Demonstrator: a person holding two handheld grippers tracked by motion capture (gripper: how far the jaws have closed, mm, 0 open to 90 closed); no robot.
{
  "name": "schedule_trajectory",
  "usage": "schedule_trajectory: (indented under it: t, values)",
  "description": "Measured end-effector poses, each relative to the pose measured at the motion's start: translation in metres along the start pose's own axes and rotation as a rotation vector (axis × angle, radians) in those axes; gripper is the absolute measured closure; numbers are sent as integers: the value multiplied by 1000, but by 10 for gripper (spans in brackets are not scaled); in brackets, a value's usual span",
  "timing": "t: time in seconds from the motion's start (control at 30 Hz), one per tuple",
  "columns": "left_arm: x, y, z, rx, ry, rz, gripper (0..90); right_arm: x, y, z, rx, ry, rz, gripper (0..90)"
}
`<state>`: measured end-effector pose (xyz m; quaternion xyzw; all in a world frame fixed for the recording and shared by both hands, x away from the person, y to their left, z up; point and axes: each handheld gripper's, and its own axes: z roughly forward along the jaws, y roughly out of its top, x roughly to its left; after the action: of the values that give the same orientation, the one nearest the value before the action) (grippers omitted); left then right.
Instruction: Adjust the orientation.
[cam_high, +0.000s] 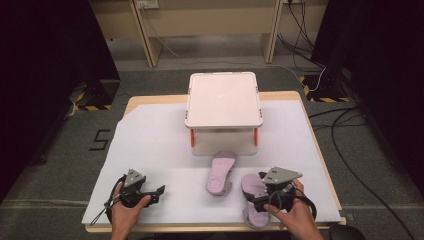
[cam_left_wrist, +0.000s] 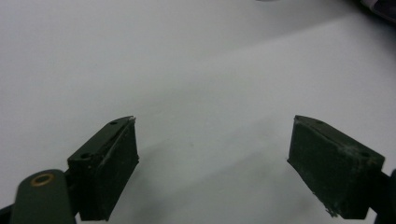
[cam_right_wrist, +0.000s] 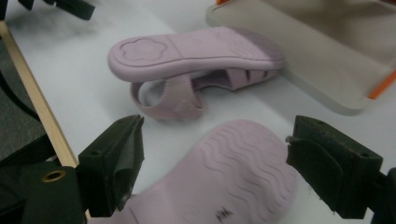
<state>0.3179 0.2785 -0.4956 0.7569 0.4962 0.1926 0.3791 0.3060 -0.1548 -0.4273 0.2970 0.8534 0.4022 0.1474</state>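
Two pale pink sandals lie sole up on the white sheet. One sandal has its toe end at the lower shelf of a white two-level rack. The other sandal lies near the front edge, and my right gripper hangs open over its wavy sole, one jaw on each side and apart from it. My left gripper stands open at the front left over bare sheet, with nothing between its jaws.
The rack has orange posts and stands at the middle back of the table. The white sheet covers most of the wooden tabletop, whose front edge lies just below both hands. Cables trail on the floor to the right.
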Motion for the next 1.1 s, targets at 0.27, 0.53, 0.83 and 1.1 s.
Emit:
schedule_trajectory:
  t: [0.27,0.53,0.83,1.1]
  values:
    - [1,0,0,2,2,-1,153,11,1,18,162,-66,-99,203]
    - [1,-1,0,0,-8,-12,160,-3,-6,-4,169,-59,-70,351]
    - [1,0,0,-9,-12,-14,164,-29,-23,-17,249,-73,-70,574]
    - [1,0,-1,-17,-16,-8,166,-41,-27,-20,220,-45,-63,631]
